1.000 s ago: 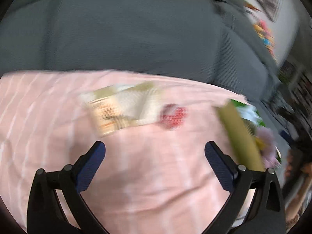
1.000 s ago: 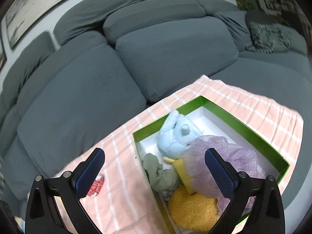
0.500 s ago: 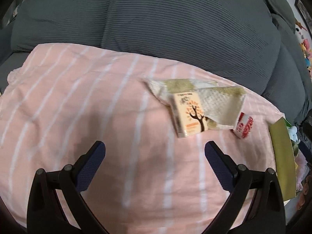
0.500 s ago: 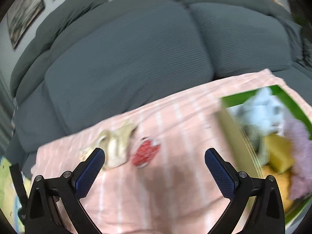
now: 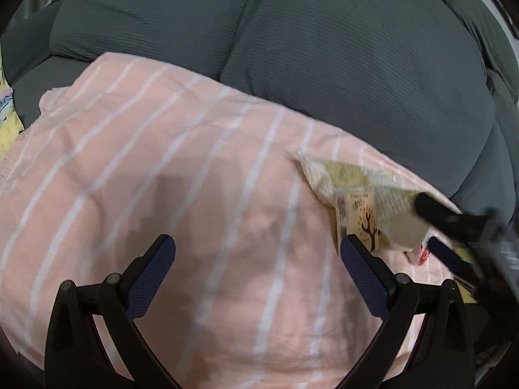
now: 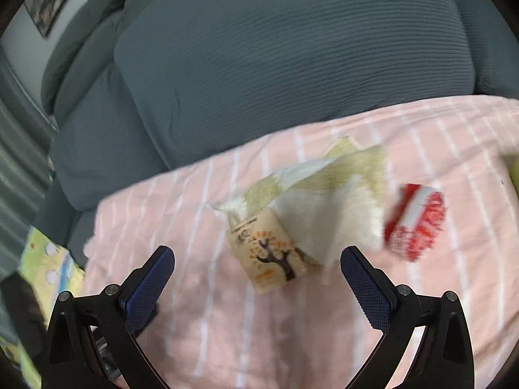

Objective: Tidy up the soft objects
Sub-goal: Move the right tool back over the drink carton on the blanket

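**Cream cloth and two packets on a pink striped sheet**

Cream and olive cloth (image 6: 327,194) lies crumpled on a pink sheet with white stripes (image 6: 227,324), partly draped over the far end of a small tan packet printed with a tree (image 6: 271,256). Just right of the cloth sits a red and white packet (image 6: 416,220), blurred. Behind the sheet rise grey ribbed sofa cushions (image 6: 292,48).

The right gripper (image 6: 258,270) hovers near the tan packet, its blue-padded fingers spread wide and holding nothing. The left gripper (image 5: 258,270) hangs over bare sheet to the left of the cloth, fingers likewise wide apart and empty. Yellow-green patterned material (image 6: 48,259) shows at the far left edge.
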The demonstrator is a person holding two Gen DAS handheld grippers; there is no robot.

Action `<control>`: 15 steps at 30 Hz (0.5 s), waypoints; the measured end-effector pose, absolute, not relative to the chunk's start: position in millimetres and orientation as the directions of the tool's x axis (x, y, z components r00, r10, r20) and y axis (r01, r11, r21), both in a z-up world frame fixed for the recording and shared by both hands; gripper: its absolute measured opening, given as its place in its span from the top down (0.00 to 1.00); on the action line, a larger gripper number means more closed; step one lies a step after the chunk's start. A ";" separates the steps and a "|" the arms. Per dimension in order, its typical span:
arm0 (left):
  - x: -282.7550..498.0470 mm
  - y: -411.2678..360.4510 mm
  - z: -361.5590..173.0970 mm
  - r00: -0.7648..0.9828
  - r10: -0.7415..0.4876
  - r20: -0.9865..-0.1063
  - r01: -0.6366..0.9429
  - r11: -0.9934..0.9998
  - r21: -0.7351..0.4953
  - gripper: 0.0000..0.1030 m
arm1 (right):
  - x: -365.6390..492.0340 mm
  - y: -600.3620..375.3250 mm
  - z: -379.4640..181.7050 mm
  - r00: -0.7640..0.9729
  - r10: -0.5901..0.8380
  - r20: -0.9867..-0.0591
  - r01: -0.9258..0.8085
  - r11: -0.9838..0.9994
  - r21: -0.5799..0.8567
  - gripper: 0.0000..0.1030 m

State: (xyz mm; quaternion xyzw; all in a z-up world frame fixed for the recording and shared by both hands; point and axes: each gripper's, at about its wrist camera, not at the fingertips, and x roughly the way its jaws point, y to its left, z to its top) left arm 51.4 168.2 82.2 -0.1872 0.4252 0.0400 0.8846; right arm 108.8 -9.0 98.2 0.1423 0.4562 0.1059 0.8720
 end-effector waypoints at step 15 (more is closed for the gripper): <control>46.6 187.4 90.4 0.651 -0.138 -0.747 -0.229 0.902 -0.366 0.01 | 145.9 28.1 49.7 0.523 0.150 -0.839 -0.062 0.988 0.139 0.00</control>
